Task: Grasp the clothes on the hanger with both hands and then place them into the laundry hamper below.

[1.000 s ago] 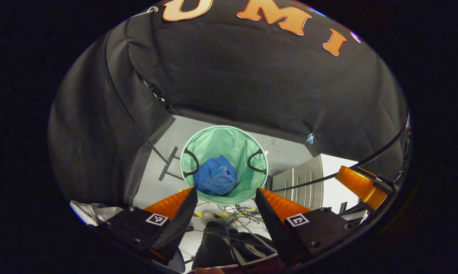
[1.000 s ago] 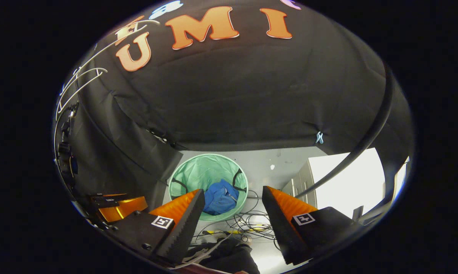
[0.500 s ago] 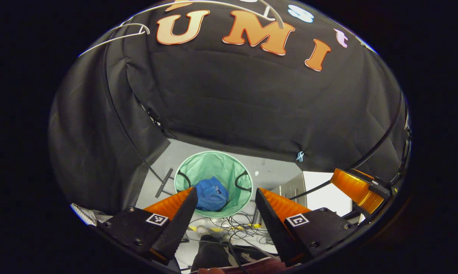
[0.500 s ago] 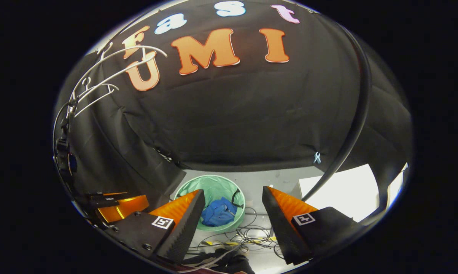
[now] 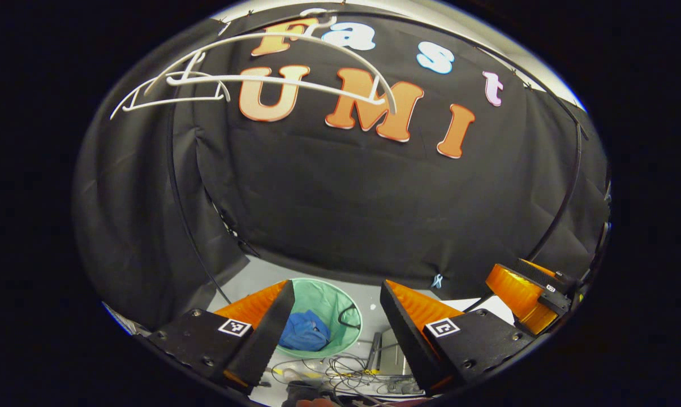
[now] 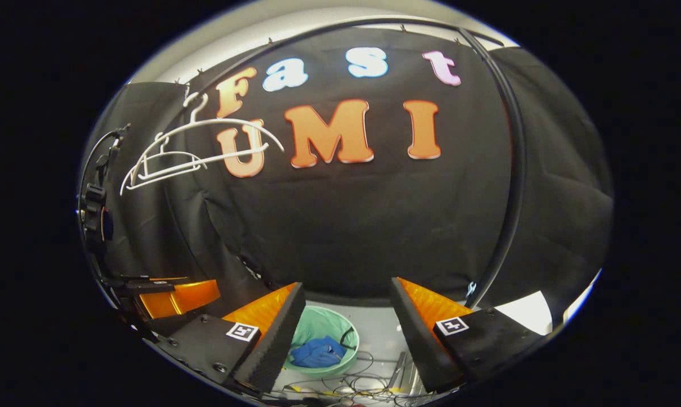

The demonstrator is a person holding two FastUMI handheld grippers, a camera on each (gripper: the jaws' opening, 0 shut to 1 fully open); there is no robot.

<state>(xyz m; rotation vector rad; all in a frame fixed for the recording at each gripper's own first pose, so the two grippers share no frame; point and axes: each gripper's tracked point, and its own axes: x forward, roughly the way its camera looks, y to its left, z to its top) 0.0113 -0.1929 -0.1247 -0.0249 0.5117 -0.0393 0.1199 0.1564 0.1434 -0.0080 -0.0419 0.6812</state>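
- Left gripper (image 5: 336, 294): we see its fingers spread wide apart, nothing between them, well above the hamper.
- Right gripper (image 6: 347, 297): same story, fingers apart and gripping nothing, also well above the hamper.
- Laundry hamper (image 5: 346, 308): green, round, mouth up, standing on the pale floor (image 5: 250, 271) at the foot of the booth's black cloth wall (image 5: 346, 198). In the right gripper view we see the hamper (image 6: 346, 336) low between the fingers.
- Blue clothes (image 5: 304, 334): bunched up inside the hamper, against the side nearer us. Right gripper view agrees: clothes (image 6: 318, 353) lie in the hamper's bottom.
- Black strap handle (image 5: 345, 317): we see one looped on the hamper's inner wall, beside the clothes.
- White hangers (image 5: 261, 82): bare, hanging high above the hamper and off to its left, in front of the cloth wall. In the right gripper view the hangers (image 6: 193, 152) sit high, left of the hamper.
- Cables (image 5: 346, 367): loose tangle on the floor just in front of the hamper, on our side of it.
- Left gripper view also catches the other gripper's body at the right edge, level with the hamper and well apart from it; the right gripper view catches the other one at its left edge.
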